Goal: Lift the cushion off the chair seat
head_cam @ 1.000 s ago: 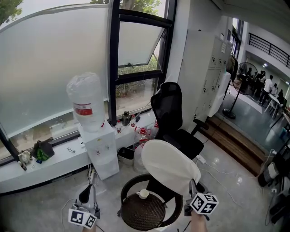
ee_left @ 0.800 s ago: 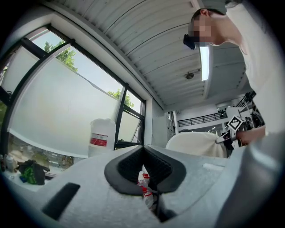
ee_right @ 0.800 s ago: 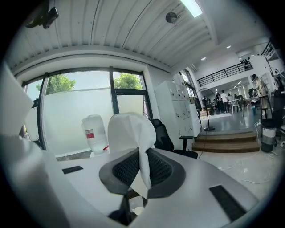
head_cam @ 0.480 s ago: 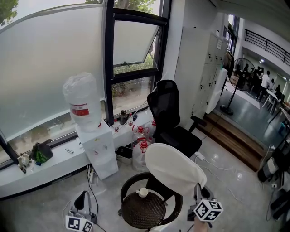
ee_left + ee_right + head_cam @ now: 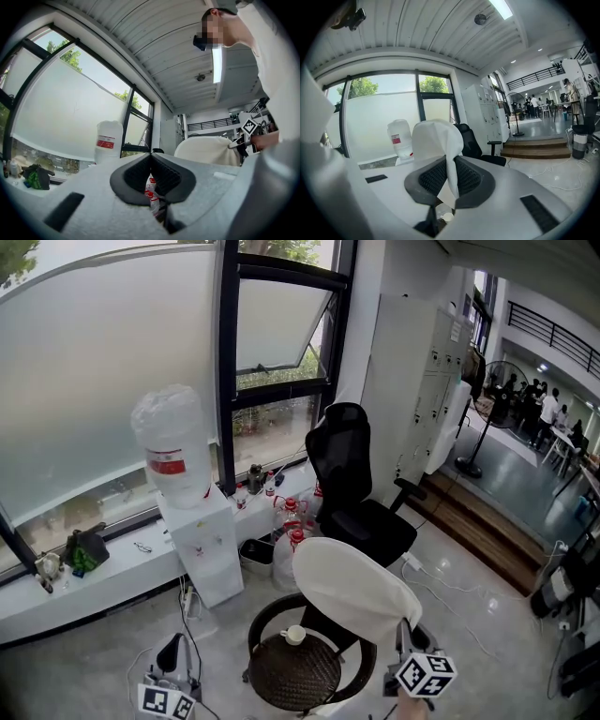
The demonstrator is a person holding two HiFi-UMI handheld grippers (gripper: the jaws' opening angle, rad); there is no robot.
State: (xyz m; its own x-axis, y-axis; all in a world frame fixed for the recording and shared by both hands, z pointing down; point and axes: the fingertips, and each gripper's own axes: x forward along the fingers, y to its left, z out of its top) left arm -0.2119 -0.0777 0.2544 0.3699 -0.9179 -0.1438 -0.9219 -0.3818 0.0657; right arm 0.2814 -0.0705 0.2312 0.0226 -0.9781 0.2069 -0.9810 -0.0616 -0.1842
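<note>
The white cushion (image 5: 352, 587) hangs tilted above the round wicker chair (image 5: 267, 620), clear of its woven seat (image 5: 300, 676). My right gripper (image 5: 401, 629) is shut on the cushion's lower right edge. In the right gripper view the white fabric (image 5: 433, 140) is pinched between the dark pads (image 5: 468, 178) of the right gripper (image 5: 452, 174). A small white cup (image 5: 293, 635) sits on the seat's far edge. My left gripper (image 5: 176, 654) is low at the left of the chair, shut and holding nothing. Its jaws (image 5: 151, 157) meet, with the cushion (image 5: 206, 150) off to the right.
A black office chair (image 5: 352, 493) stands just behind the wicker chair. A white water dispenser (image 5: 206, 545) with a large bottle (image 5: 173, 442) is at the left, with several water bottles (image 5: 291, 521) beside it. Cables cross the floor; wooden steps (image 5: 487, 540) rise at right.
My left gripper has sunk lower toward the picture's bottom edge. The cushion stays raised in my right gripper, shifted only slightly.
</note>
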